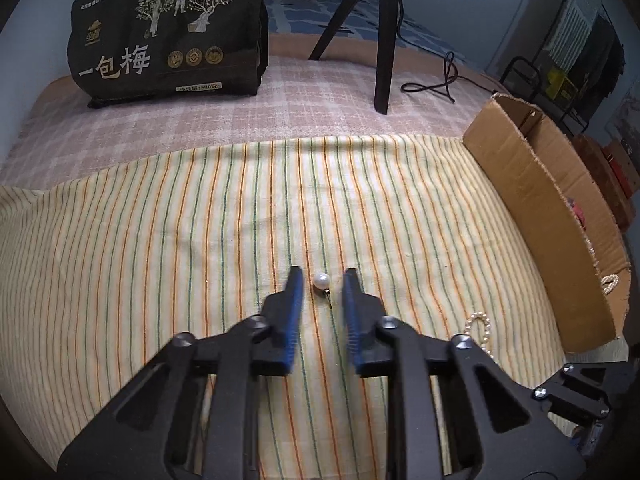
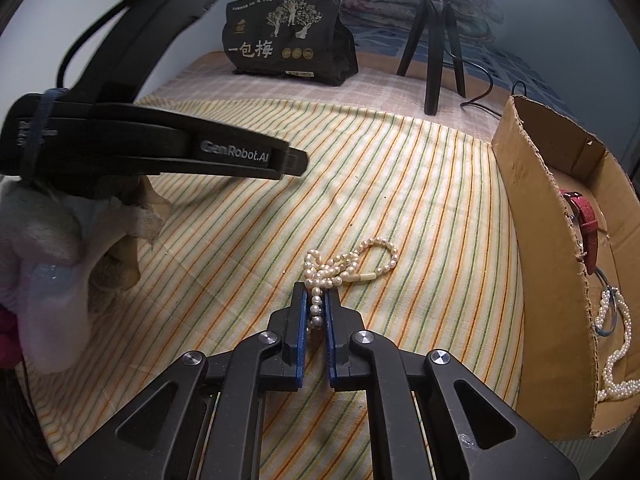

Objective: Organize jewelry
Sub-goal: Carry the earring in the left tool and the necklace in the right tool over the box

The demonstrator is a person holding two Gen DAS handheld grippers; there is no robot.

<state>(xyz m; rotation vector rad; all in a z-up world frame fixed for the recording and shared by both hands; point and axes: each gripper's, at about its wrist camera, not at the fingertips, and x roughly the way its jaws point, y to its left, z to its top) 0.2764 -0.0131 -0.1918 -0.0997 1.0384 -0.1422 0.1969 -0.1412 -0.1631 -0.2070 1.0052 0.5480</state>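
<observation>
2 hand-held grippers work a striped cloth [image 2: 400, 180] strewn with jewelry. The right gripper [image 2: 316, 290] is clamped narrow on a strand of the pearl necklace [image 2: 352, 260], the beads running in a line between its blue pads, along the fingers' own axis. The rest of the necklace lies bunched and looped on the cloth just ahead of the tips, trailing up and to the right. The open cardboard box [image 2: 532, 240], already holding a red watch strap [image 2: 586, 220] and another pearl string [image 2: 616, 360], stands to the right of this gripper, so the right hand is the nearer one for any drop-off; the carry looks like a lift and a swing rightward over the box wall.

The left gripper [image 1: 322, 270] points down at a single pearl earring [image 1: 321, 280]. Its jaws stand narrowly parted on either side of the pearl without touching it, the earring's post pointing back toward the camera.
</observation>
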